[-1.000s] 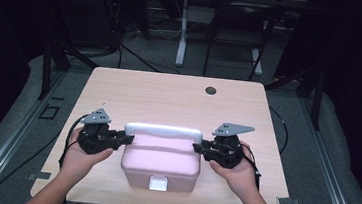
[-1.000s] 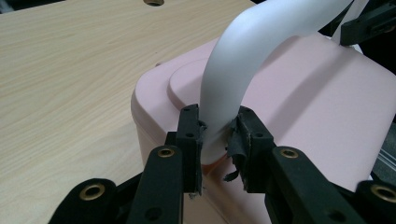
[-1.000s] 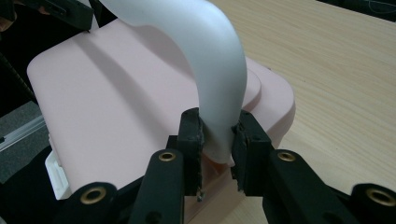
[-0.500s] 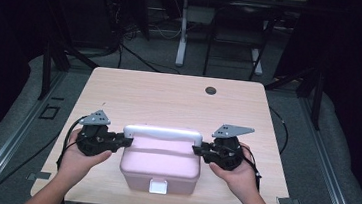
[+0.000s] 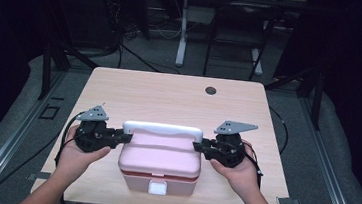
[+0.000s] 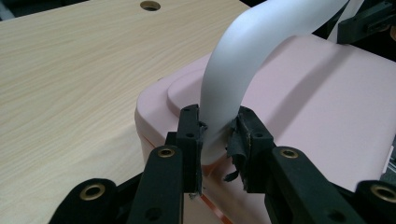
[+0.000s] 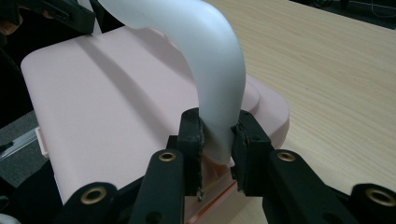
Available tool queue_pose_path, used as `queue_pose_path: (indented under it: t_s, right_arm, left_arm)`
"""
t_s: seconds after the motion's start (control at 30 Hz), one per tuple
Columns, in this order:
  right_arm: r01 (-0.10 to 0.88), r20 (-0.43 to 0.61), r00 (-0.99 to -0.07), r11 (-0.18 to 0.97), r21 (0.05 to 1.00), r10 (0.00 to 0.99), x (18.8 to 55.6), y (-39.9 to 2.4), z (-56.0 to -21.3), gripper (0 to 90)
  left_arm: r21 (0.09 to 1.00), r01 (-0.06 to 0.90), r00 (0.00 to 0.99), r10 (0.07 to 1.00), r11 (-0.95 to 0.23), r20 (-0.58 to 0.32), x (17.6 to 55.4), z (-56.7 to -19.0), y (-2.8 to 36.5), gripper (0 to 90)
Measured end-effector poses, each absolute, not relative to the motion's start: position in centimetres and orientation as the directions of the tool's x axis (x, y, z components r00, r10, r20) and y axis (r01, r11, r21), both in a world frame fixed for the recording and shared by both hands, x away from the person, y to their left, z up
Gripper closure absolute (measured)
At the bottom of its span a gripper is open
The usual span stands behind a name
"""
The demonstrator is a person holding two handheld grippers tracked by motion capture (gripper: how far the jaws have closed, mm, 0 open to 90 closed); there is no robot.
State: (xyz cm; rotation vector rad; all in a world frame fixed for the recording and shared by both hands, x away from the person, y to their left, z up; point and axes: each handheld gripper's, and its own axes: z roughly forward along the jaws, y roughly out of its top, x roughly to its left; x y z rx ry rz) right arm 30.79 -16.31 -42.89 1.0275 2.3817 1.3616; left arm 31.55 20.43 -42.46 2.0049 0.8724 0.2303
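matt pink plastic box (image 5: 160,155), smooth satin white plastic handle (image 6: 247,56), pale wood-grain laminate table (image 5: 169,101), matt black plastic grippers, frayed pads (image 6: 236,144)

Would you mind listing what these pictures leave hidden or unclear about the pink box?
- Pink box contents: lid shut, all views.
- White front latch: too small, high view.
- White handle base: covered by left gripper pads; likewise by right gripper.
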Motion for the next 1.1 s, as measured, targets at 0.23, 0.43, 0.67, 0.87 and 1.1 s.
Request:
queue_pose_path:
  t_s: [0.23,0.43,0.67,0.87,1.1]
  right_arm:
    - [0.464,0.153,-0.732,0.322,0.825,0.663,30.9,-16.3,-42.5,74.2]
    - [0.467,0.163,-0.727,0.307,0.829,0.667,31.1,-16.3,-41.9,74.2]
    - [0.476,0.177,-0.725,0.299,0.827,0.666,31.4,-16.3,-41.7,74.2]
    - [0.481,0.179,-0.721,0.297,0.825,0.669,31.5,-16.3,-41.5,74.3]
    - [0.482,0.184,-0.719,0.29,0.827,0.671,31.6,-16.3,-41.4,74.3]
  left_arm:
    - [0.81,0.488,0.729,0.661,-0.323,-0.176,31.7,-42.1,20.5,73.8]
    - [0.816,0.489,0.724,0.666,-0.309,-0.181,31.9,-41.7,20.5,73.7]
    - [0.816,0.493,0.724,0.663,-0.302,-0.192,32.2,-41.6,20.7,73.7]
    - [0.815,0.499,0.721,0.663,-0.295,-0.202,32.4,-41.4,20.7,73.6]
    - [0.812,0.502,0.72,0.663,-0.296,-0.203,32.5,-41.3,20.7,73.3]
